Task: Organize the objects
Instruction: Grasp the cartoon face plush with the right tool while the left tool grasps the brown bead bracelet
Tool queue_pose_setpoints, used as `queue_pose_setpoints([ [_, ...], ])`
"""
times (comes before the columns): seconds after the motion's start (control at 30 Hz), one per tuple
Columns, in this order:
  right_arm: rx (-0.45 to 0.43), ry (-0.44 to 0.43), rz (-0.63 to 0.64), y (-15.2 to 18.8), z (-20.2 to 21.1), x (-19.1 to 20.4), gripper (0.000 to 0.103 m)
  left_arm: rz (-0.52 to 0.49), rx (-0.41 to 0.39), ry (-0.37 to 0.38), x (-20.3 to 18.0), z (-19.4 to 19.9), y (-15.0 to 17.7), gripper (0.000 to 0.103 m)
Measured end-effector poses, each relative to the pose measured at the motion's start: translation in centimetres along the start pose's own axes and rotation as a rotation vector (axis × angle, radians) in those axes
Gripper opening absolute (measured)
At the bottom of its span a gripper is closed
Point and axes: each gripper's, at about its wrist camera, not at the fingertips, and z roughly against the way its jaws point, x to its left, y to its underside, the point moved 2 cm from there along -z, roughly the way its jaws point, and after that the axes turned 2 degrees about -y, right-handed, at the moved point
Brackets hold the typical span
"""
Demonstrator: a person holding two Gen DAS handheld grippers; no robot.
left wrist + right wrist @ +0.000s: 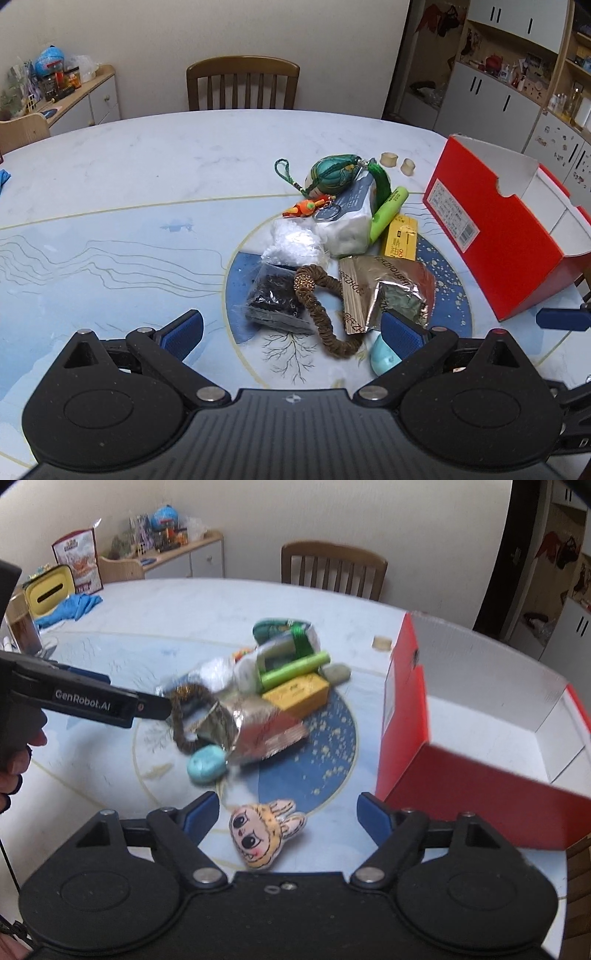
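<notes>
Nearest the right wrist camera, at the bottom centre of its frame, a cartoon-face charm [264,834] lies on the table [110,775] between the spread fingers of the right gripper [286,812]; neither pad touches it.

In the left wrist view the left gripper [291,330] also stands spread and empty, low over the near edge of the pile. At its left the black-bead bag [275,295], then the brown scrunchie [317,299], the foil packet [380,291] and, at lower right, the teal egg [384,356] beside the right pad.

At the right of both frames the red box [461,775] shows only a bare white inside. I judge nothing sorted yet: the whole pile is left.
</notes>
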Motion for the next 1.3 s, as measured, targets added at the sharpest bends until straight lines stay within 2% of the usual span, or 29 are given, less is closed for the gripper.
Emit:
queue_pose_setpoints([
  [0.17, 0.022, 0.008, -0.005, 0.1, -0.8, 0.1, 0.079, 0.02, 0.001, 0.001, 1.6, -0.3, -0.5, 0.102],
  [0.27, 0.028, 0.012, -0.006, 0.0, -1.0, 0.2, 0.079, 0.02, 0.041, 0.022, 1.9, -1.0, -0.3, 0.102],
  [0.57, 0.064, 0.024, -0.002, 0.1, -2.4, 0.5, 0.074, 0.019, 0.103, 0.097, -0.2, -2.2, 0.7, 0.096],
  [0.87, 0.081, 0.024, -0.004, 0.2, -3.2, 0.5, 0.071, 0.08, 0.137, 0.153, -0.4, -3.3, 0.3, 0.06],
  [0.93, 0.082, 0.026, -0.008, 0.2, -3.3, 0.5, 0.071, 0.098, 0.142, 0.166, -0.3, -3.5, 0.2, 0.05],
  [1.13, 0.094, 0.033, -0.007, 0.3, -3.8, 0.5, 0.071, 0.116, 0.157, 0.206, -0.6, -4.2, -0.1, 0.038],
  [1.3, 0.105, 0.026, -0.01, 0.5, -4.0, 0.6, 0.065, 0.142, 0.159, 0.243, -0.3, -4.0, -0.2, 0.03],
])
